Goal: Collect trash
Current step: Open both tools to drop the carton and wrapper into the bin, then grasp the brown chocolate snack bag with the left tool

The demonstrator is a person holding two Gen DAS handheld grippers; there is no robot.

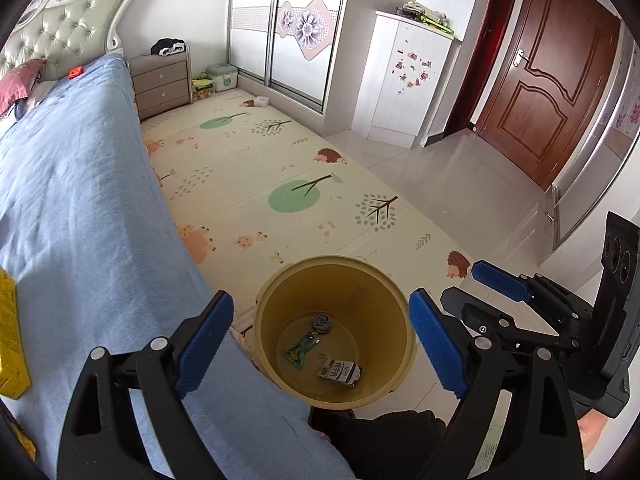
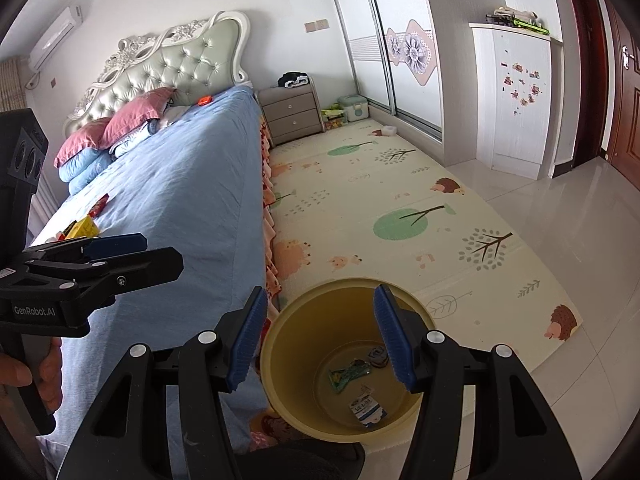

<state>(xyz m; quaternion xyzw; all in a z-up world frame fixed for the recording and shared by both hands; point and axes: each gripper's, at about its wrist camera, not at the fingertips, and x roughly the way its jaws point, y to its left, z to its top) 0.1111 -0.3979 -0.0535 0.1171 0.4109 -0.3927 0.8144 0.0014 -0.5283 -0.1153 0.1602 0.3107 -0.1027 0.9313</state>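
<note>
A blue-sheeted bed [image 2: 192, 184] runs along the left of the yellow bin [image 1: 336, 336], which stands on the floor mat; remaining wrappers [image 2: 86, 228] lie on the bed, up and left of both tools; the left hand-held gripper [image 1: 320, 344], spread wide and empty, is nearer them; the right hand-held gripper [image 2: 320, 340], half spread and empty, hangs over the bin, where a green packet [image 2: 348, 374] and a small carton [image 2: 366, 410] lie.

A bed under a blue sheet [image 2: 192, 184] with pink pillows [image 2: 132, 116] and a tufted green headboard [image 2: 180, 64] stands beside a grey two-drawer nightstand [image 2: 294, 114], a cream animal-print play mat [image 2: 384, 216] and a brown wooden door [image 1: 548, 76].
</note>
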